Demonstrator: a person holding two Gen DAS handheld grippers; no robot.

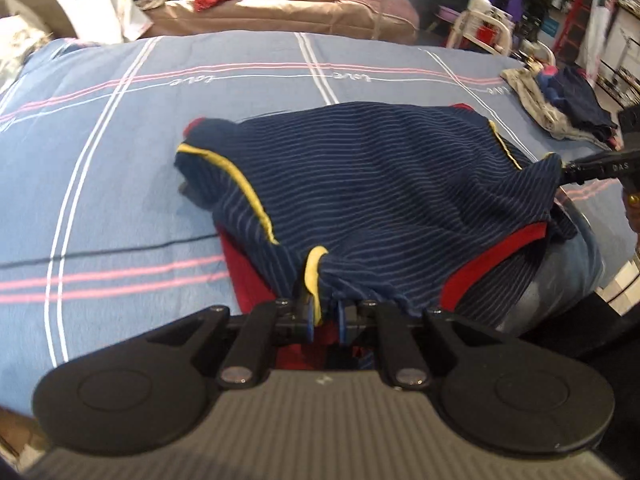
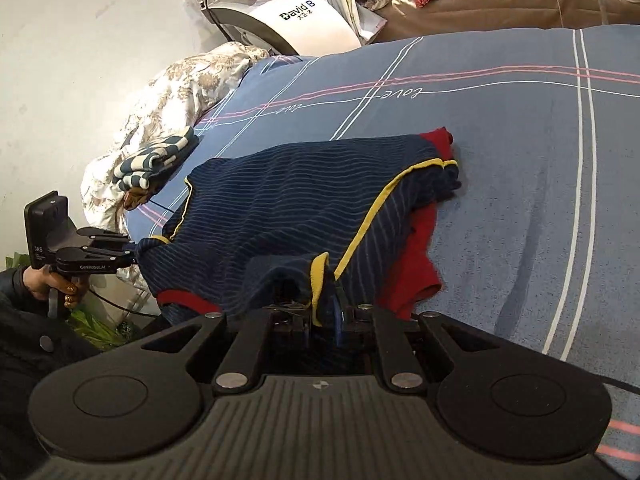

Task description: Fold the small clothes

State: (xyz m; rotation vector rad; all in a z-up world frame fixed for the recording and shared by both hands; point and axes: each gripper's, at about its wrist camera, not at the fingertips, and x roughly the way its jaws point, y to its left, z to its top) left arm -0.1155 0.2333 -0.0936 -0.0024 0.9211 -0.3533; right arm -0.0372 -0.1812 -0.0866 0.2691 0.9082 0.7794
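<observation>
Both jaws pinching the striped garment (image 1: 360, 184), right gripper (image 2: 320, 312) apparently mid-close; left gripper (image 1: 324, 312) side-on only in right view — folded striped cloth (image 2: 152, 160) too.

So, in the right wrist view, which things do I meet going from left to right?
Left gripper → striped folded cloth → navy striped garment, pinched by the right gripper → bare blue bedsheet.

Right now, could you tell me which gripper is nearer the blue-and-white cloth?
Left. The left gripper holds the navy shirt just beside the blue-and-white cloth; the right gripper holds the shirt's other end, farther away.
</observation>
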